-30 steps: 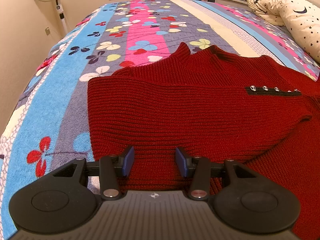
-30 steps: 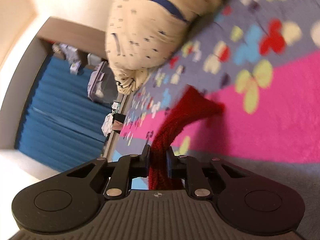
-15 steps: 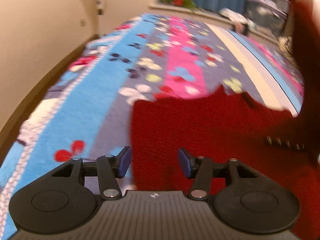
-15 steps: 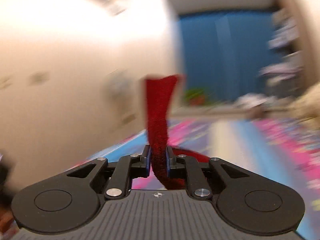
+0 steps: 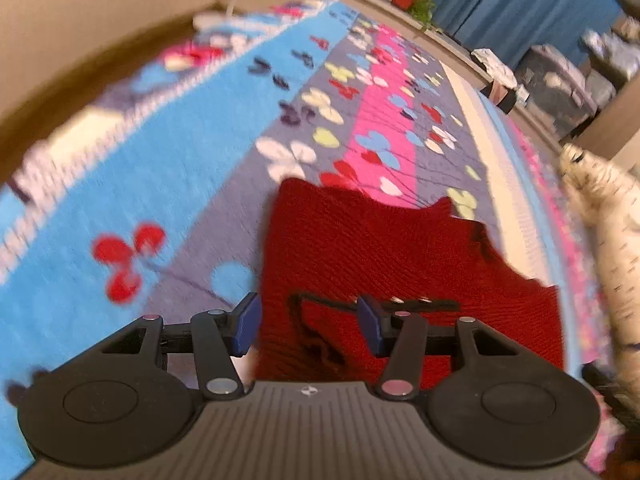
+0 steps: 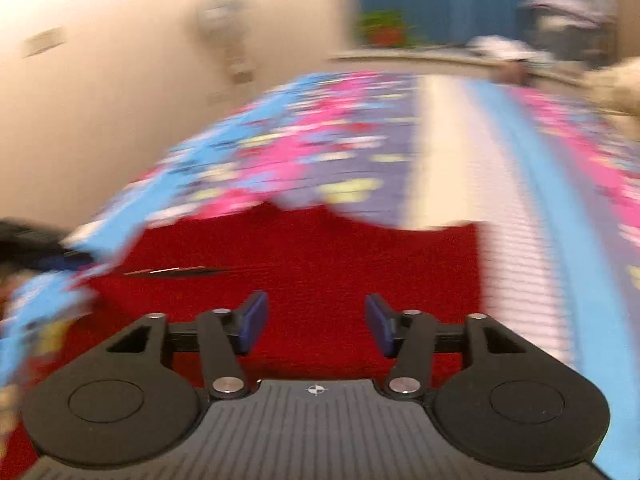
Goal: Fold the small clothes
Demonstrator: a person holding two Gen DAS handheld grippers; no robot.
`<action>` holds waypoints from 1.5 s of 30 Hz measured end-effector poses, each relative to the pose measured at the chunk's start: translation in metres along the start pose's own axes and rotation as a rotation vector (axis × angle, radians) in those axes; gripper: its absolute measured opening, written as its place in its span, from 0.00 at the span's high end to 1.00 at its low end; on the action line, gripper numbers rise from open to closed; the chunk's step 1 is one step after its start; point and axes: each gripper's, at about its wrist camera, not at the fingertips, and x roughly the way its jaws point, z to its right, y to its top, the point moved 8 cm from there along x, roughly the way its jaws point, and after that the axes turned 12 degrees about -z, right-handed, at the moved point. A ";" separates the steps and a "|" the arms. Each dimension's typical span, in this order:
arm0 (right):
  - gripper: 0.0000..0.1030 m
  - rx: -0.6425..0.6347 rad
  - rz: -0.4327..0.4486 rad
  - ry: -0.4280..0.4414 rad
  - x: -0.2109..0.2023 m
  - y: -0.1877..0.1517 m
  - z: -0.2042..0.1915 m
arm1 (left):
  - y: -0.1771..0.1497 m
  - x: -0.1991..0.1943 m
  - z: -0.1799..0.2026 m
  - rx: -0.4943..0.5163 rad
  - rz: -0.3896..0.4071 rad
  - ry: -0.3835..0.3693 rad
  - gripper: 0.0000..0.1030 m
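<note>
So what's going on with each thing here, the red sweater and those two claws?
Red sweater: lying folded on the bedspread, held by nothing.
Left claw: open, empty, above the sweater.
Right claw: jaws just opened, nothing between them, above the sweater.
Pillow: lying at the bed's edge.

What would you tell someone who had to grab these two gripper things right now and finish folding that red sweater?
Left gripper: open, holding nothing, above the red knit sweater's near edge.
Right gripper: open and empty; its jaws have just been opening and nothing is between them now.
Sweater: lies on the flowered bedspread, already folded into a rough rectangle, with its dark button strip lying across the top.
Pillow: at the sweater's right, apart from it.
Done: at least one fold laid over the body.
Left: probably square up the edges and fold it once more. The right view is blurred, so check the far edge first.
</note>
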 end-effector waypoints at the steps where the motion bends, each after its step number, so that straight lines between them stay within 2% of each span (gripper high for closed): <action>1: 0.42 0.061 -0.001 -0.036 0.005 -0.007 0.016 | -0.002 0.003 -0.001 -0.022 -0.021 -0.036 0.47; 3: 0.42 0.173 -0.054 -0.088 0.024 -0.021 0.048 | -0.006 0.010 0.000 -0.024 -0.049 -0.059 0.51; 5: 0.42 0.205 -0.051 -0.082 0.036 -0.023 0.060 | -0.008 0.016 0.007 0.035 -0.052 -0.037 0.59; 6: 0.41 0.217 -0.065 -0.087 0.043 -0.025 0.064 | -0.008 0.018 0.011 0.070 -0.043 -0.018 0.82; 7: 0.41 0.238 -0.092 -0.092 0.050 -0.029 0.068 | -0.008 0.017 0.016 0.118 -0.027 0.005 0.88; 9: 0.38 0.294 -0.114 -0.061 0.062 -0.033 0.071 | -0.006 0.007 0.027 0.202 0.048 0.024 0.92; 10: 0.37 0.285 -0.112 -0.062 0.068 -0.030 0.068 | -0.003 -0.005 0.036 0.237 0.110 0.004 0.93; 12: 0.40 0.234 -0.097 -0.080 0.072 -0.026 0.063 | 0.001 -0.029 0.049 0.295 0.238 -0.027 0.93; 13: 0.54 0.220 -0.081 -0.089 0.069 -0.023 0.061 | 0.001 -0.038 0.056 0.333 0.308 -0.025 0.93; 14: 0.63 0.227 -0.066 -0.092 0.069 -0.022 0.061 | 0.001 -0.039 0.060 0.355 0.336 -0.006 0.93; 15: 0.77 0.253 -0.052 -0.106 0.065 -0.021 0.062 | -0.001 -0.034 0.060 0.363 0.332 0.027 0.93; 16: 0.83 0.305 -0.041 -0.102 0.061 -0.020 0.067 | -0.003 -0.022 0.057 0.354 0.288 0.056 0.93; 18: 0.84 0.388 -0.038 -0.101 0.057 -0.021 0.074 | -0.011 0.010 0.040 0.266 0.125 0.083 0.93; 20: 0.84 0.415 -0.065 -0.116 0.063 -0.027 0.077 | -0.015 0.022 0.025 0.181 0.052 0.076 0.89; 21: 0.84 0.406 -0.069 -0.124 0.063 -0.027 0.076 | -0.013 0.019 0.024 0.180 0.058 0.096 0.85; 24: 0.85 0.420 -0.051 -0.143 0.050 -0.022 0.073 | -0.009 -0.012 0.038 0.253 0.187 0.127 0.70; 26: 0.86 0.405 0.020 -0.158 0.035 -0.017 0.073 | -0.009 -0.025 0.048 0.290 0.239 0.086 0.70; 27: 0.86 0.388 0.031 -0.156 0.035 -0.016 0.073 | -0.012 -0.023 0.051 0.303 0.231 0.061 0.70; 28: 0.86 0.386 0.001 -0.148 0.041 -0.020 0.074 | -0.016 -0.015 0.052 0.311 0.199 0.049 0.70; 29: 0.85 0.400 -0.072 -0.118 0.055 -0.029 0.077 | -0.023 -0.001 0.049 0.312 0.134 0.053 0.70; 30: 0.83 0.413 -0.107 -0.097 0.063 -0.037 0.079 | -0.031 0.018 0.042 0.309 0.046 0.078 0.70; 31: 0.77 0.413 -0.090 -0.109 0.061 -0.038 0.081 | -0.040 0.033 0.035 0.302 -0.016 0.113 0.75; 32: 0.76 0.412 -0.074 -0.123 0.054 -0.033 0.081 | -0.044 0.035 0.032 0.303 -0.005 0.126 0.75; 34: 0.77 0.347 0.029 -0.141 0.037 -0.024 0.075 | -0.047 0.021 0.042 0.352 0.050 0.152 0.73; 35: 0.77 0.289 0.002 -0.187 0.043 -0.028 0.075 | -0.050 0.012 0.049 0.393 0.111 0.138 0.72; 36: 0.76 0.273 -0.072 -0.216 0.055 -0.039 0.077 | -0.054 0.009 0.053 0.436 0.169 0.118 0.66; 37: 0.67 0.307 -0.097 -0.199 0.058 -0.049 0.082 | -0.062 0.019 0.050 0.475 0.161 0.158 0.60; 38: 0.61 0.368 -0.084 -0.193 0.049 -0.052 0.088 | -0.074 0.034 0.041 0.489 0.095 0.236 0.60; 40: 0.59 0.378 -0.078 -0.222 0.025 -0.049 0.088 | -0.090 0.018 0.050 0.533 0.158 0.277 0.58; 41: 0.59 0.358 -0.022 -0.218 0.004 -0.046 0.085 | -0.097 0.004 0.059 0.565 0.178 0.286 0.56; 42: 0.58 0.333 0.013 -0.219 -0.014 -0.046 0.081 | -0.105 -0.014 0.068 0.586 0.216 0.253 0.50; 43: 0.57 0.313 0.028 -0.221 -0.027 -0.048 0.079 | -0.112 -0.032 0.071 0.592 0.260 0.217 0.35; 45: 0.54 0.269 0.063 -0.216 -0.058 -0.056 0.075 | -0.129 -0.059 0.068 0.571 0.297 0.206 0.24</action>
